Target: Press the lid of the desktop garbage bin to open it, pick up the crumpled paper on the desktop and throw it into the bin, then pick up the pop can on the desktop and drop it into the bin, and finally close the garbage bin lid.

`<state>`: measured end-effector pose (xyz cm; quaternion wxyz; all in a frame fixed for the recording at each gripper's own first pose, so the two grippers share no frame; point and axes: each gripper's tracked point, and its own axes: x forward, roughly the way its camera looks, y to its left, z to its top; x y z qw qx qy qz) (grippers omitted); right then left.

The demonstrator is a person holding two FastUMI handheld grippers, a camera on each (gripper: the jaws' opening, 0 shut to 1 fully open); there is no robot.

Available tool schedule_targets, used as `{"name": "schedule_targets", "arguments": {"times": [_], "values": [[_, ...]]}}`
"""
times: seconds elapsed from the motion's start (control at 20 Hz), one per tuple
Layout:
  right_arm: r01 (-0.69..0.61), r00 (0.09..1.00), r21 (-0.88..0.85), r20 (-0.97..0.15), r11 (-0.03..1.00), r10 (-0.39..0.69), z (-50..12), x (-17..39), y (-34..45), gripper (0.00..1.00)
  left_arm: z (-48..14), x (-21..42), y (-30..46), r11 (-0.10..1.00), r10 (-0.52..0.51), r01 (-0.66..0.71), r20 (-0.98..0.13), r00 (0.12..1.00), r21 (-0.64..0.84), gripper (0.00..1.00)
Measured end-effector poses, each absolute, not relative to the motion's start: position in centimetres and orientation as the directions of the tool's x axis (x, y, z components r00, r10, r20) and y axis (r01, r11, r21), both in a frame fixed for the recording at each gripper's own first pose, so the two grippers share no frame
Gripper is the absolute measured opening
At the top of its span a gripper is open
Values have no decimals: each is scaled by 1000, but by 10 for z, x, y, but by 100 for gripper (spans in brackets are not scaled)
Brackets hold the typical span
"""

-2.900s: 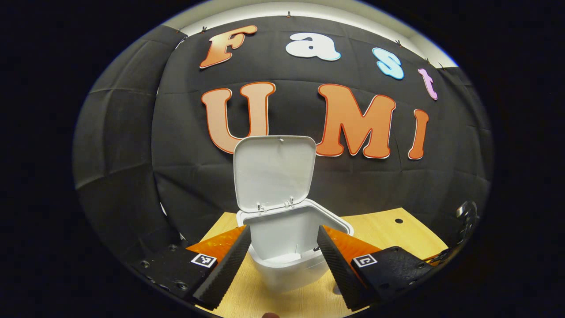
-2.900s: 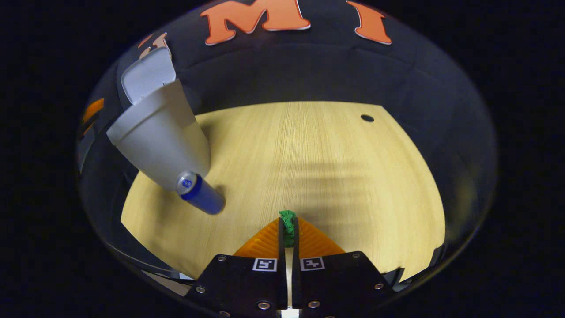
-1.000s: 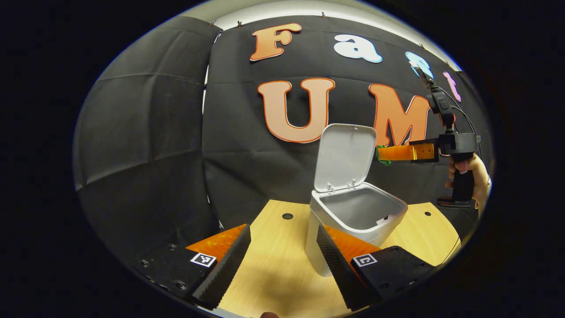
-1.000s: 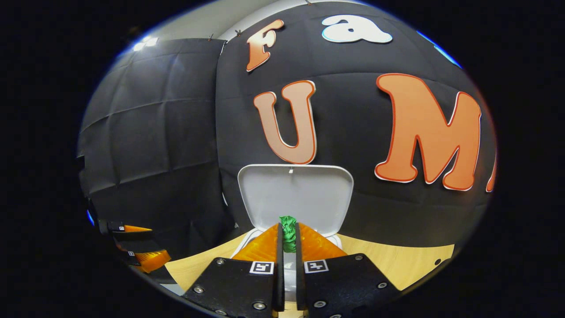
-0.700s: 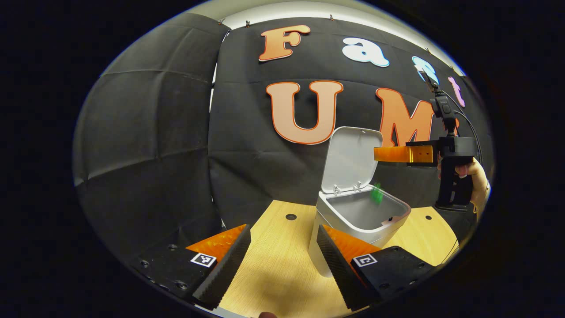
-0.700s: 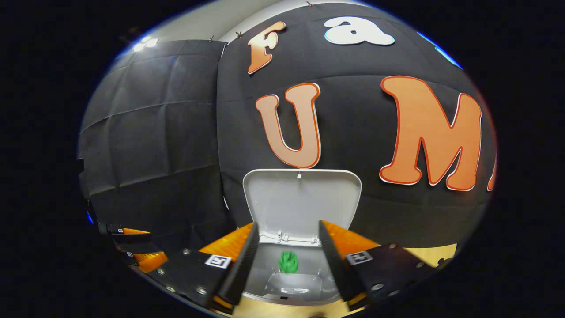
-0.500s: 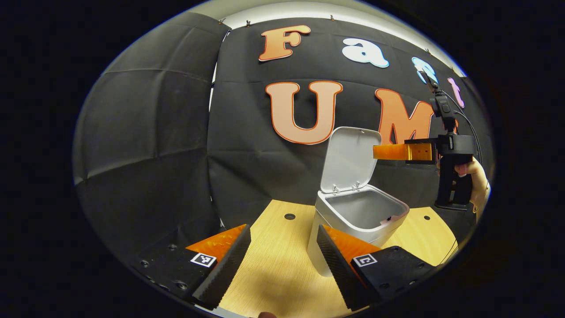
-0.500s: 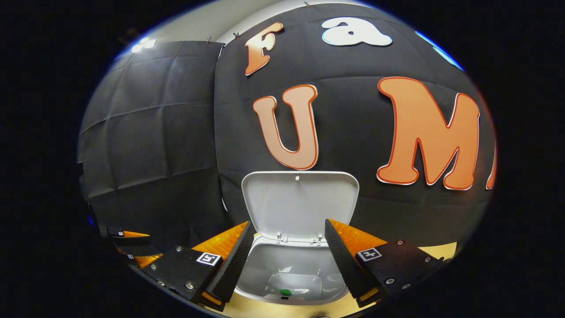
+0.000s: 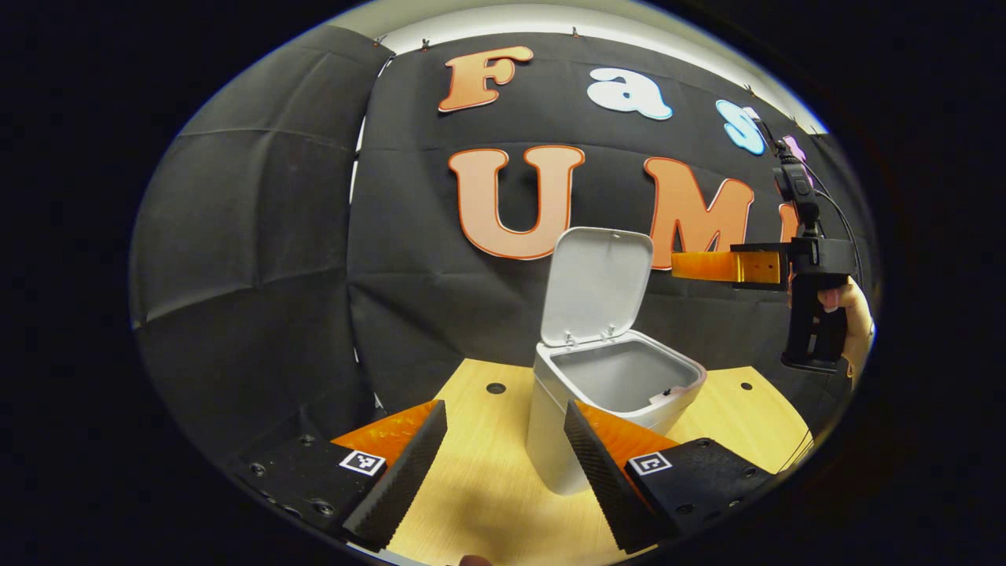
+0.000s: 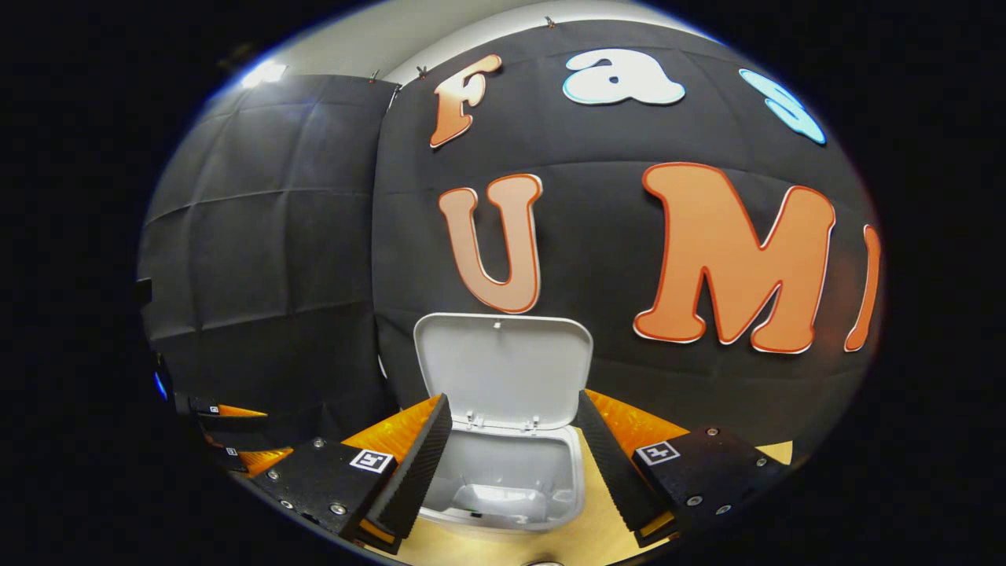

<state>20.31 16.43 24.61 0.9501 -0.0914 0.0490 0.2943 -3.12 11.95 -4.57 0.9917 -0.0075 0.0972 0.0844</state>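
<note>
In the left gripper view, the left tool (image 9: 503,464) is low over the wooden bench (image 9: 487,503). Its two fingers are spread wide apart with nothing between them. The white bin (image 9: 609,409) stands on the bench just past the right finger. Its lid (image 9: 597,284) is up, standing almost straight at the back. The inside looks grey, and I cannot tell what lies at the bottom. Off to the right and higher than the bin, a hand (image 9: 845,303) holds the right tool (image 9: 682,265) by its dark handle. That tool points sideways toward the lid, near it but not touching.

In the right gripper view, the right tool (image 10: 512,464) looks down at the bin (image 10: 503,483) from above. Its fingers are spread apart and hold nothing. The open bin sits between them, with the lid (image 10: 503,368) standing up behind. At the far left edge the left tool (image 10: 236,436) peeks in.
</note>
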Motion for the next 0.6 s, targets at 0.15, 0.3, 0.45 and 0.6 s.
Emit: {"name": "schedule_targets", "arguments": {"times": [0.15,0.3,0.45,0.6], "values": [[-532,846,-144,-136,834,516,250,201,134,96,-43,-23,99,991,131,-130,-188,973,15,96],[-492,870,-137,-122,860,478,255,198,101,96,-45,-14,76,996,90,-88,-188,978,20,96],[-441,896,-130,-112,888,429,258,197,65,96,-46,-3,51,999,49,-45,-188,981,25,96],[-393,918,-123,-112,911,381,258,192,30,96,-50,6,24,999,3,4,-196,981,34,96]]}}
